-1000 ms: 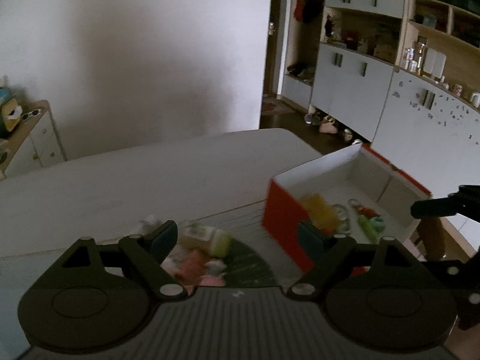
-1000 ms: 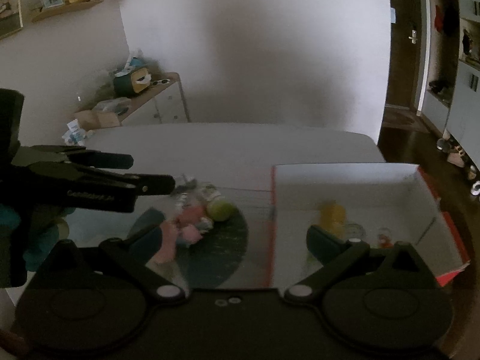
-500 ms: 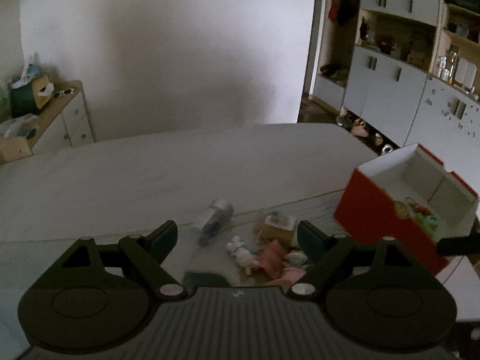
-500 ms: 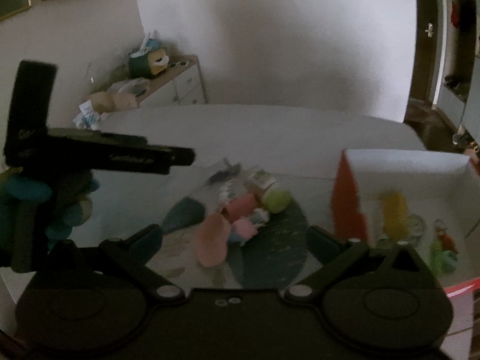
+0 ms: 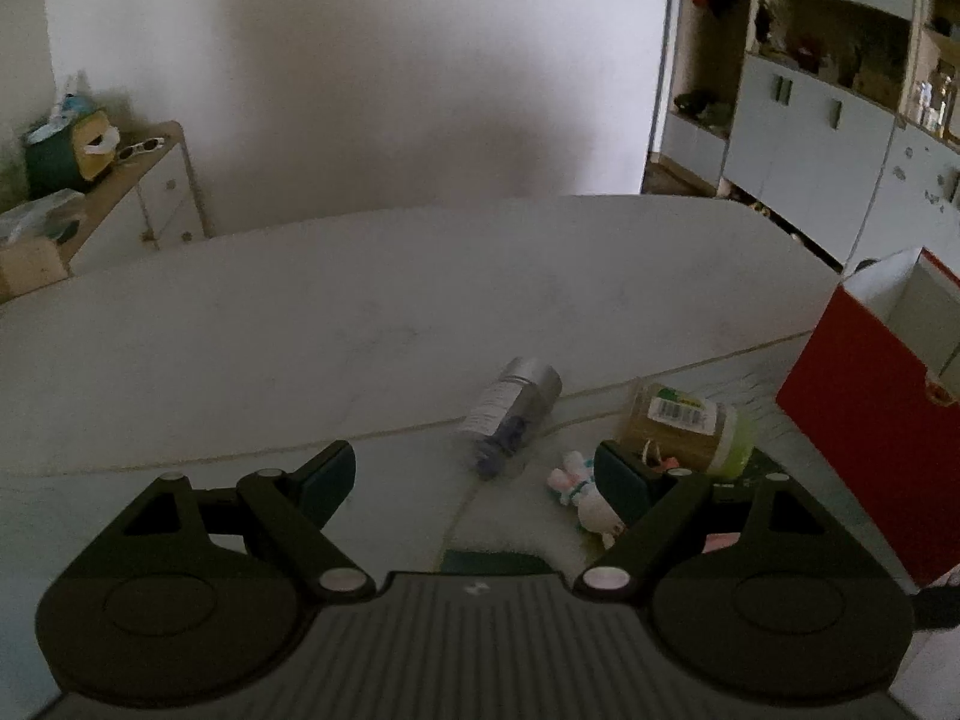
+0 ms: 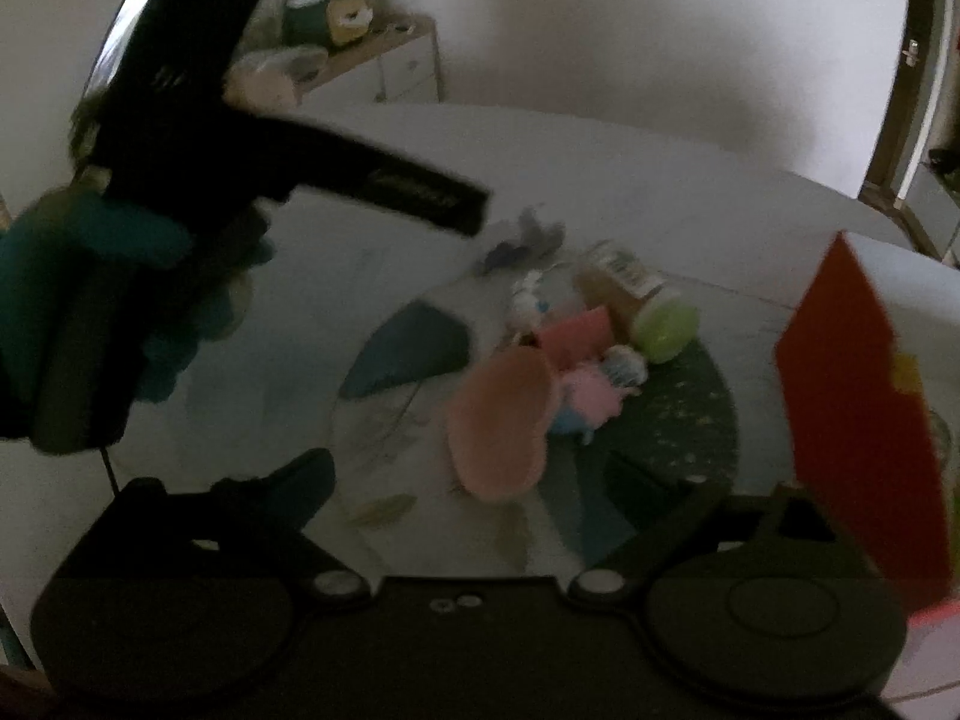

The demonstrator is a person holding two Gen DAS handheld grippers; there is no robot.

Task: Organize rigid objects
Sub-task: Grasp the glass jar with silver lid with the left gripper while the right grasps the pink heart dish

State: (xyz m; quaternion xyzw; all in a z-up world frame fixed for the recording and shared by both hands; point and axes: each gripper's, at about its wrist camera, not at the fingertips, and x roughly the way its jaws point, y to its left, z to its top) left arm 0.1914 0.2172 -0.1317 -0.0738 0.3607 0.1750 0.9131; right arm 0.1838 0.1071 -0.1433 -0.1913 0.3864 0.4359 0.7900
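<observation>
Now the left gripper (image 5: 474, 471) is hanging spread and empty over the white table (image 5: 360, 312), a silver capped bottle (image 5: 513, 414) lying at its twelve o'clock. Meanwhile the right gripper (image 6: 474, 480), jaws apart and just closing slightly on nothing, is facing a pink oval pad (image 6: 501, 423); the red open cardboard box (image 6: 852, 408) is sitting at three o'clock.

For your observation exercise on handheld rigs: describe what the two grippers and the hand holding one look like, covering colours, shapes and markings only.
Both grippers, left gripper and right gripper, are black, with ribbed bodies, two round discs, silver pivot screws and dark teal finger pads. From the right view, the left gripper's long black side carries pale lettering, too blurred to read. The hand holding it wears a teal glove.
</observation>
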